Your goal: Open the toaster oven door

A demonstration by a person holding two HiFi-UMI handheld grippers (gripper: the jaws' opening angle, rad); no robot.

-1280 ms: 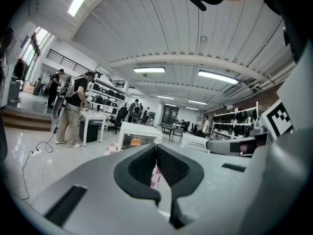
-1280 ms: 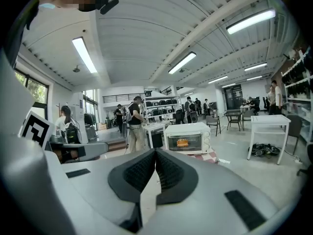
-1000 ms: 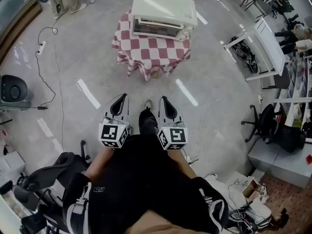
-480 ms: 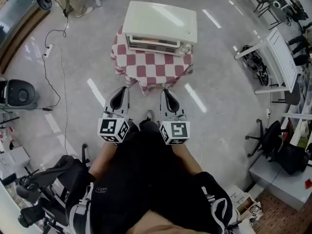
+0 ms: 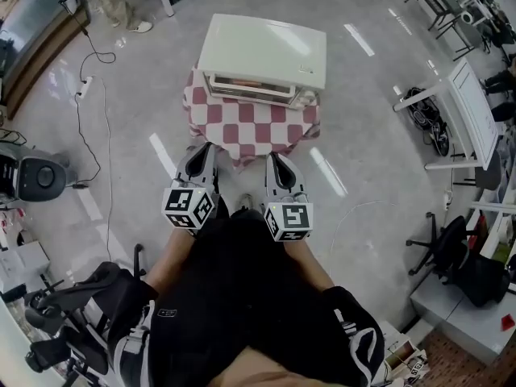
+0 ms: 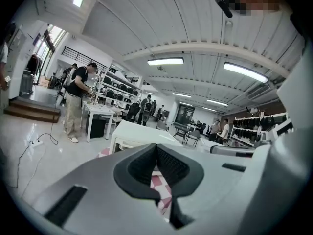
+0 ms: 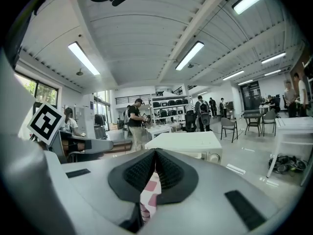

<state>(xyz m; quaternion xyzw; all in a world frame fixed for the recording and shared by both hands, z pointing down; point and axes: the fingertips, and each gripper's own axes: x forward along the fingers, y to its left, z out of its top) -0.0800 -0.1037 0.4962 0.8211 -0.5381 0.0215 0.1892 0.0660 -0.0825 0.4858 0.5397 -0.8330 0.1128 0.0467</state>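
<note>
A white toaster oven (image 5: 264,59) stands on a small table draped in a red-and-white checked cloth (image 5: 251,127), its glass door facing me and closed. It shows again as the white toaster oven (image 6: 139,133) in the left gripper view and as the white toaster oven (image 7: 188,143) in the right gripper view. My left gripper (image 5: 201,156) and right gripper (image 5: 276,162) are held side by side just short of the table's near edge. Both are shut with nothing between the jaws. In its own view the left gripper (image 6: 156,148) has its pads meeting, as does the right gripper (image 7: 155,153).
A white power strip (image 5: 85,85) with a black cable lies on the grey floor to the left. A white table (image 5: 476,111) stands at the right, and an office chair (image 5: 439,240) below it. Several people stand near shelving (image 6: 78,89) farther back.
The table and toaster oven have drawn nearer in the head view, and both grippers now reach the cloth's near edge. Both stay shut.
</note>
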